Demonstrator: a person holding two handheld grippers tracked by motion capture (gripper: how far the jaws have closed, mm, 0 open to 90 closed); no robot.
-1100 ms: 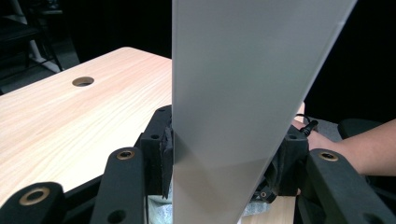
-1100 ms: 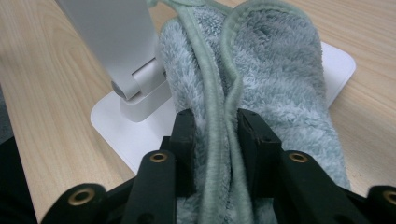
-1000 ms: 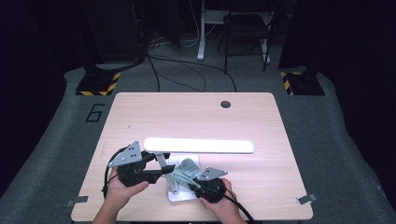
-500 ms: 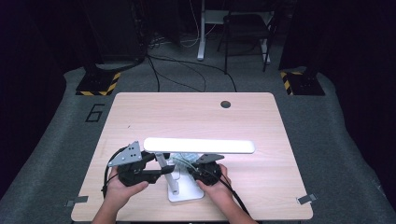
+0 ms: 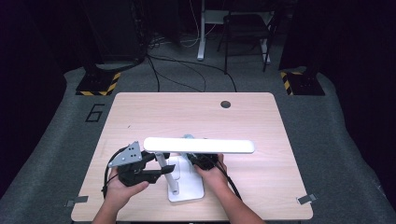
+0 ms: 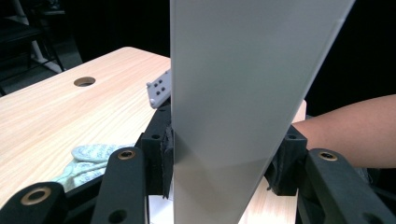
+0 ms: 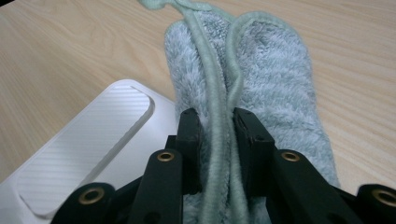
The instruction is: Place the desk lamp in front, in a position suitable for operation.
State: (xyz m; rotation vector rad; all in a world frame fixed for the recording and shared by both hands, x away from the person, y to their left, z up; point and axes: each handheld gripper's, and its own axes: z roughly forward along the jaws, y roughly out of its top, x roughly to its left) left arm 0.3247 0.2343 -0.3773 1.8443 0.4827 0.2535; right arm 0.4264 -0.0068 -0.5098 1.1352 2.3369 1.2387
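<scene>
While the left gripper clamps the lamp post, the right gripper pinches the cloth beside the lamp base.

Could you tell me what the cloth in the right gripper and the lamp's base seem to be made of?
The cloth looks like soft microfibre or fleece: pale grey-green, fuzzy pile, with a stitched cord edge. The lamp's base looks like white moulded plastic, matt, with fine ribbed lines on its inset panel; painted metal cannot be ruled out.

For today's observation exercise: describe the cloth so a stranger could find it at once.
On the wooden table, find the white lamp. On its base lies the cloth, pinched by the right gripper: the one soft, fluffy, pale green thing among hard parts.
</scene>
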